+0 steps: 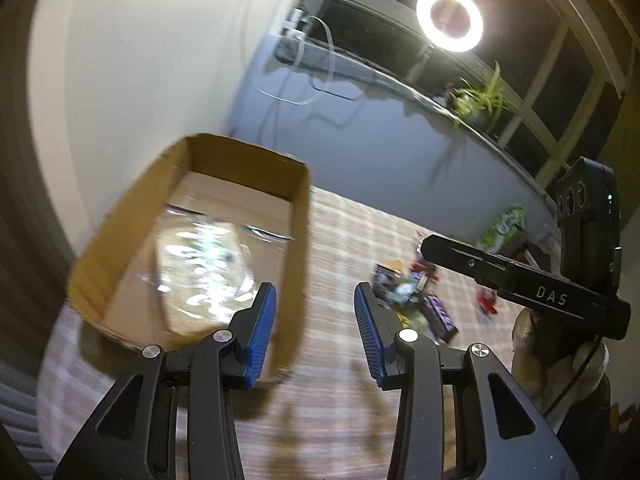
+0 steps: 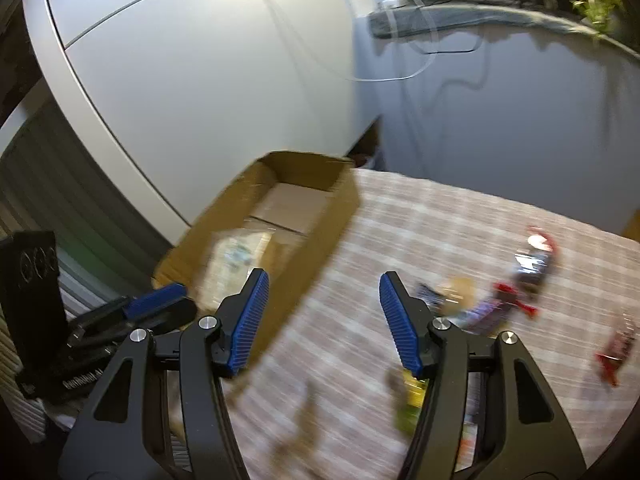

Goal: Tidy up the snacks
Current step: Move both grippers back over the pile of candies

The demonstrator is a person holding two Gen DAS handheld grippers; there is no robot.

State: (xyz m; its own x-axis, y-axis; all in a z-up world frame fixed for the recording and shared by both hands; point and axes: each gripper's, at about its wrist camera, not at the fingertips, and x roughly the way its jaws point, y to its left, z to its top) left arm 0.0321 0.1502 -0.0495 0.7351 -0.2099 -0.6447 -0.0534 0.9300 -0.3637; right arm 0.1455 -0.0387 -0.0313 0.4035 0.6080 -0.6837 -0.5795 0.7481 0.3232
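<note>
An open cardboard box [image 1: 298, 216] stands on the checked tablecloth [image 1: 344, 232] at the left; it also shows in the right wrist view [image 2: 340, 196]. A clear shiny snack bag [image 1: 204, 272] lies inside it, and is visible in the right wrist view [image 2: 232, 256]. Several loose snack packets [image 1: 416, 300] lie on the cloth to the right, red and dark wrappers [image 2: 516, 292] among them. My left gripper [image 1: 315, 332] is open and empty above the box's near right corner. My right gripper [image 2: 323, 320] is open and empty beside the box. The frames are motion-blurred.
A white cabinet [image 2: 200, 80] stands behind the box. A grey wall with cables [image 1: 320, 92], a ring light [image 1: 449, 18] and a plant [image 1: 480, 96] are at the back. The other gripper's body [image 1: 560, 292] crosses at right. A green packet [image 1: 504, 226] lies far right.
</note>
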